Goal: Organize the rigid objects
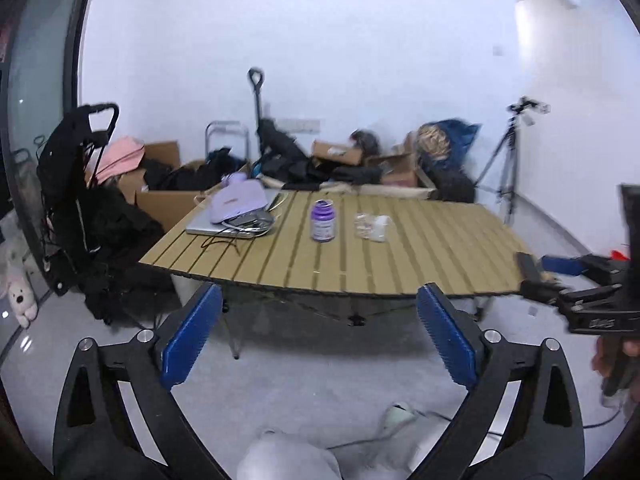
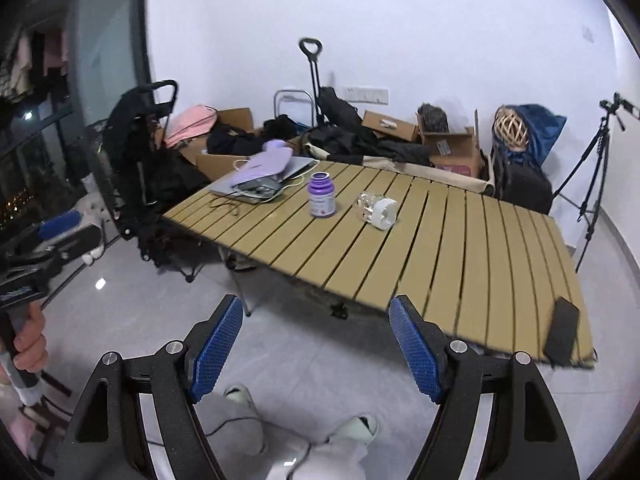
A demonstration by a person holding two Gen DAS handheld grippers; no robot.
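Note:
A purple bottle (image 1: 323,221) (image 2: 321,194) stands upright mid-table on the slatted tan table (image 1: 420,256) (image 2: 460,248). A clear jar with a white lid (image 1: 373,227) (image 2: 377,208) lies on its side just right of it. My left gripper (image 1: 320,332) is open and empty, held in front of the table's near edge. My right gripper (image 2: 316,344) is open and empty, also short of the table edge. The right gripper shows at the right of the left wrist view (image 1: 580,280); the left gripper shows at the left of the right wrist view (image 2: 48,240).
A laptop with a lilac pouch and cables (image 2: 264,178) sits at the table's far left. A black phone (image 2: 562,332) lies on the near right corner. Boxes, bags and a cart (image 2: 320,128) line the wall; a tripod (image 2: 596,168) stands right. My legs (image 2: 312,452) are below.

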